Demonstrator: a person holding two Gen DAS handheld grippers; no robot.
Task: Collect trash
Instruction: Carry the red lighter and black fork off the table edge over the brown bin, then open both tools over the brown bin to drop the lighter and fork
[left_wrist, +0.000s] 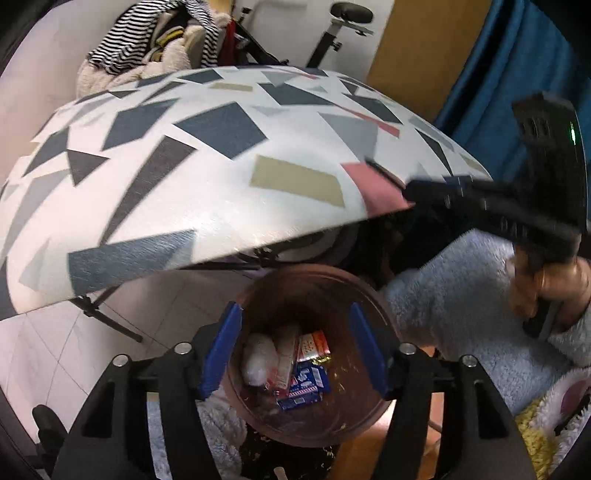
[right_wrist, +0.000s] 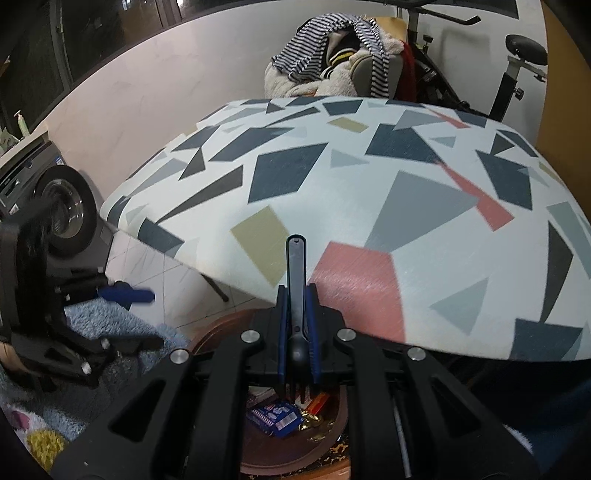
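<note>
1 bin (left_wrist: 314, 288), 1 black fork (right_wrist: 296, 280), 1 table (right_wrist: 369, 206), 2 tongs (left_wrist: 293, 350) (right_wrist: 297, 321).

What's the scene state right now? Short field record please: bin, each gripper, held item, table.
bin: brown round bin on the floor beside the patterned table, open top
bin contents: blue wrapper, red-orange wrapper, white crumpled item
left gripper: open, holding nothing, fingers spread above the bin
right gripper: shut on black plastic fork, tines pointing down toward the bin
fork status: not yet released
table top: nothing visible on it in either view
</note>
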